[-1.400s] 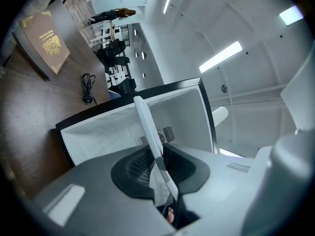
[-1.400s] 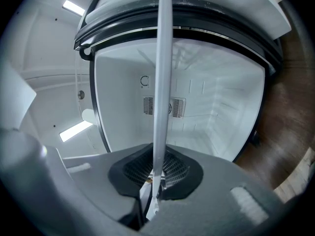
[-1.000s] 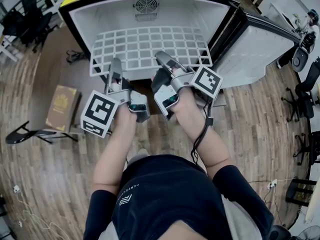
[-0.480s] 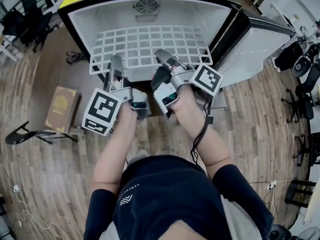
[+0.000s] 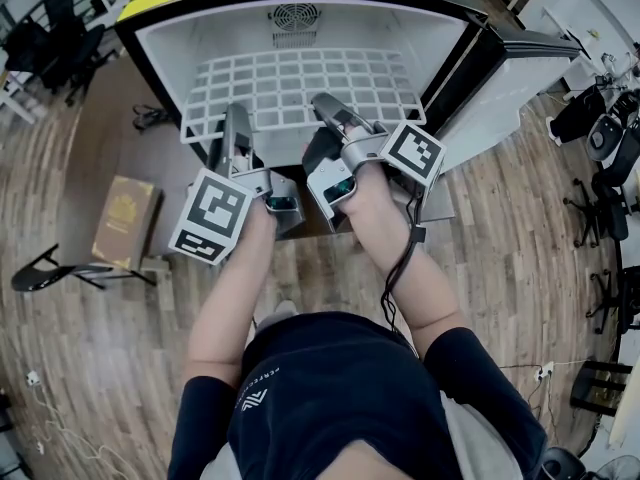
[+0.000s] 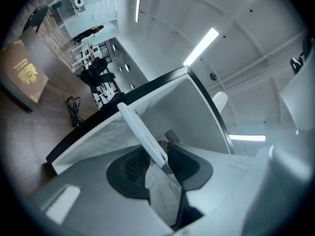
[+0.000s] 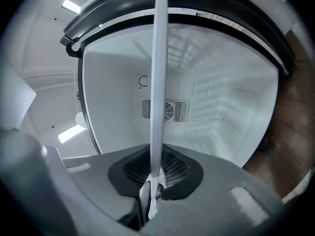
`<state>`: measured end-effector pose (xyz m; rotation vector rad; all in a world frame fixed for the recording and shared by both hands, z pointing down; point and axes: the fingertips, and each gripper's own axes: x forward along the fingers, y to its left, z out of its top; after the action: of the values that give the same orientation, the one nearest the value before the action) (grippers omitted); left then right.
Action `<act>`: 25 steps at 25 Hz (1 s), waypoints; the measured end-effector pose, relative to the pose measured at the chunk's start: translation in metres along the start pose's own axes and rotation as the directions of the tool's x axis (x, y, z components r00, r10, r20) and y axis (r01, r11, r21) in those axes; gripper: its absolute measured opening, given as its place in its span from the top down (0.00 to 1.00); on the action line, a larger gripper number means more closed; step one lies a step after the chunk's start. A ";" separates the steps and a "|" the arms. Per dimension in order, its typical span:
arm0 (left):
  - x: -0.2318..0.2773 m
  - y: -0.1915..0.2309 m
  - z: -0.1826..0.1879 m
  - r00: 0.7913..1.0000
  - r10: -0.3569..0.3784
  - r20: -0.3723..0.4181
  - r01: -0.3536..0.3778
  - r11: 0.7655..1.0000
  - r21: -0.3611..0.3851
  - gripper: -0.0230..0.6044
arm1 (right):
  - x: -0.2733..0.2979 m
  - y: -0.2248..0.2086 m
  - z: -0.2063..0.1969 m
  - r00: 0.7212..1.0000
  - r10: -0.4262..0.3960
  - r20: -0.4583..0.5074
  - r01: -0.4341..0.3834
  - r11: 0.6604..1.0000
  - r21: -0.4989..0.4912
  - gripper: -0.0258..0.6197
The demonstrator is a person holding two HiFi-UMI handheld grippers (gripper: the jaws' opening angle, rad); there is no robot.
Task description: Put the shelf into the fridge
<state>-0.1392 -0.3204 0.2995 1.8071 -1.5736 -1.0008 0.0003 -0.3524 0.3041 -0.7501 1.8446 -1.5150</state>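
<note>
One shelf point(image 5: 300, 88) half inside one fridge point(image 5: 185, 33). Two grippers: right gripper point(image 5: 328, 108) fingers clamped on shelf edge; left gripper point(image 5: 237, 120) fingers just opening, loose around it.

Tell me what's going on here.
A person holds a two-jaw gripper in each hand at the front edge of a white wire shelf, which sits partly inside the open fridge. The right gripper is clamped on the shelf's front bar. The left gripper has just been opening its jaws: the bar runs between them, but with a gap at one pad.
</note>
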 end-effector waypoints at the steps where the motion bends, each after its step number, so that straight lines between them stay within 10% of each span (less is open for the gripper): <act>1: 0.002 0.000 0.000 1.000 0.000 0.001 0.000 1.000 0.010 0.77 | 0.001 0.000 0.001 1.000 0.001 0.001 -0.001 1.000 -0.001 0.91; 25: 0.034 0.002 0.002 0.997 -0.037 -0.062 0.045 0.991 0.129 0.71 | 0.029 0.000 0.019 1.000 0.003 0.012 -0.002 0.996 -0.094 0.89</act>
<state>-0.1407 -0.3543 0.2931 1.9459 -1.6048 -0.8720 -0.0040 -0.3862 0.2985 -0.7989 1.9184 -1.4272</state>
